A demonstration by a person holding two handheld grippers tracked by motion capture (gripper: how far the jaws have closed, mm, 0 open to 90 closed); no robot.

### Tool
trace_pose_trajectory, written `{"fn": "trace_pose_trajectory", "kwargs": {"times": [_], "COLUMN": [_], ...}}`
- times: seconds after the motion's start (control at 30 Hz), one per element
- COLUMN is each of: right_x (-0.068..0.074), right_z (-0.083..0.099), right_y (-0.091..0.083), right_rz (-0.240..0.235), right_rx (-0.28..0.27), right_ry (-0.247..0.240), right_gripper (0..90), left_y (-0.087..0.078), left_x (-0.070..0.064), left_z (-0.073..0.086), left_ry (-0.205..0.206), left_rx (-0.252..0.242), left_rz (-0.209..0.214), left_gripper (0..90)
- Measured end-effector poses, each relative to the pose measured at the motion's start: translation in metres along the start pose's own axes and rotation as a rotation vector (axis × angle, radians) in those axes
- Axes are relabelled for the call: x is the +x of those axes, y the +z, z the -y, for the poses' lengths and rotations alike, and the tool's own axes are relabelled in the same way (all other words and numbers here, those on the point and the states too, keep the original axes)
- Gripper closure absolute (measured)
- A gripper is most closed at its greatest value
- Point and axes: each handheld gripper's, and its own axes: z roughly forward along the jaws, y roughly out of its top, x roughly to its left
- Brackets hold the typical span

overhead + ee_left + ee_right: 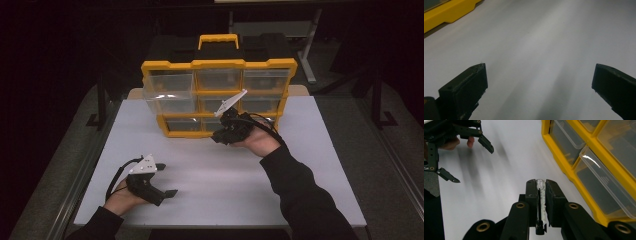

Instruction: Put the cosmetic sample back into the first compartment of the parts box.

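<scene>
Left gripper [166, 180]: rested low over the near left part of the table, held in the person's left hand [120, 200]; its jaws stood wide apart with nothing between them.
Right gripper [541, 185]: was clamped on a small clear tube [541, 195], which stood lengthwise between the two jaws, its open end poking just past the tips.
Right hand [260, 140]: held that gripper just in front of the drawer cabinet's lower row.
Drawer cabinet [218, 64]: yellow frame, clear drawers, handle on top, standing at the far side of the table; upper left drawer [167, 92] pulled out.
Table [220, 185]: white, bare surface.
Writing: no readable label or brand could be made out.
</scene>
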Motion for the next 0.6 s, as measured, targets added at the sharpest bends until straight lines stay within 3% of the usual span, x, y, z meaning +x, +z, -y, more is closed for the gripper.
{"fn": "trace_pose_trajectory", "kwargs": {"times": [0.6], "right_x": [-0.004], "right_z": [-0.025], "right_y": [-0.017], "right_rz": [0.015], "right_rx": [-0.018], "right_ry": [-0.026], "right_gripper": [79.6], "left_y": [0.0], "left_x": [0.0], "left_z": [0.0], "left_ry": [0.004], "left_rx": [0.01], "left_rz": [0.006], "left_gripper": [0.0]}}
